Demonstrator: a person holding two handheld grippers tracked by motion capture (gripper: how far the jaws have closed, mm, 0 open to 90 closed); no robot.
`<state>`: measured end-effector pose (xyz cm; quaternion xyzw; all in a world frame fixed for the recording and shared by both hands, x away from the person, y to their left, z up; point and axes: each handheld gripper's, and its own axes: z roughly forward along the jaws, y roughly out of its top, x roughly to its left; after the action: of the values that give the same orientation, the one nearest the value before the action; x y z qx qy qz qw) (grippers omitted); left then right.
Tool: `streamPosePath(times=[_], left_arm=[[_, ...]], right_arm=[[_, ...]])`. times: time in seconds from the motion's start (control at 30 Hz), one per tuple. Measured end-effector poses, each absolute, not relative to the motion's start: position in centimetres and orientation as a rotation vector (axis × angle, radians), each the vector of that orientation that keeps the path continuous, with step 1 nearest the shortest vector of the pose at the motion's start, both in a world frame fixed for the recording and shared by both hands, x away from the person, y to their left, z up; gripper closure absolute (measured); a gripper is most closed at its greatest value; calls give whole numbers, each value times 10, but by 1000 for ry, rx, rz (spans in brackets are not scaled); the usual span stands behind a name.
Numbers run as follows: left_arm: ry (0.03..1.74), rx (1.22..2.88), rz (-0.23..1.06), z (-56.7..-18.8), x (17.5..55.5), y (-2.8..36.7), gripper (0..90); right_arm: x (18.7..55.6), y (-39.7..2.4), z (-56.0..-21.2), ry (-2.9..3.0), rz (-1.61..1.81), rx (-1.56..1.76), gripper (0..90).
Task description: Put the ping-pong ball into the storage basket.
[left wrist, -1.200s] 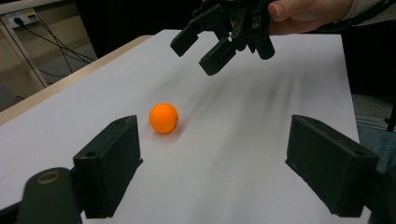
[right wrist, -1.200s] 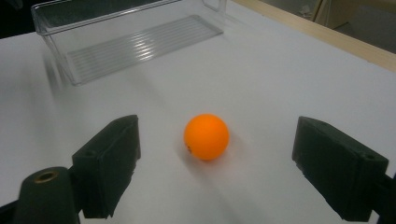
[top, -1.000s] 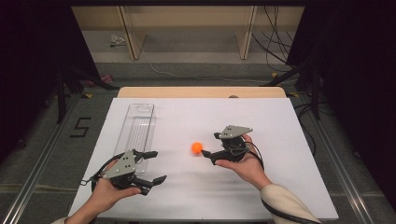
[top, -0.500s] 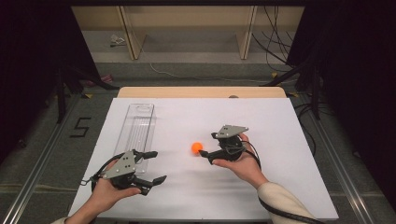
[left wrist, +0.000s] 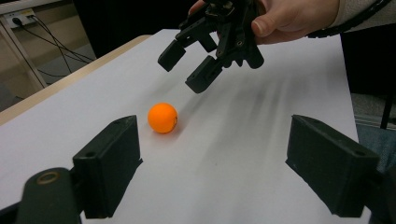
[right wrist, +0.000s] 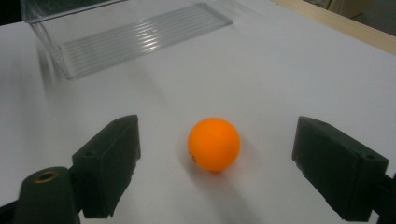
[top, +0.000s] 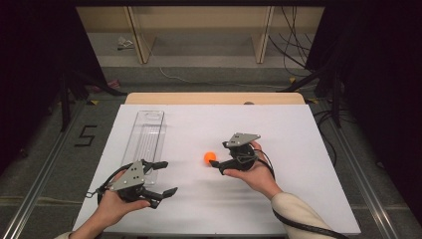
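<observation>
Jaws wide, orange ball (right wrist: 214, 143) between, axisless.

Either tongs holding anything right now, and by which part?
Nothing held. Right tongs open, the orange ball lying untouched on the table between the jaws. Left tongs open, nothing between them.

A round orange ball (right wrist: 214, 143) rests on the white table (right wrist: 289, 70).

a long clear plastic tray (top: 146, 137) with a ribbed floor lies on the white desk (top: 298, 144), near its left edge. cables (top: 293, 30) trail over the floor behind the desk.
</observation>
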<state>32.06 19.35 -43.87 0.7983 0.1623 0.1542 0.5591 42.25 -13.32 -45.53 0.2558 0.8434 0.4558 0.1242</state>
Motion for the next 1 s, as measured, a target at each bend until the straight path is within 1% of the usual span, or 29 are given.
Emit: streamPosePath(times=[1.0], left_arm=[[382,1882,362,-438,320,194,170]], right_arm=[[437,-116,-467,2504,1296,741,162]])
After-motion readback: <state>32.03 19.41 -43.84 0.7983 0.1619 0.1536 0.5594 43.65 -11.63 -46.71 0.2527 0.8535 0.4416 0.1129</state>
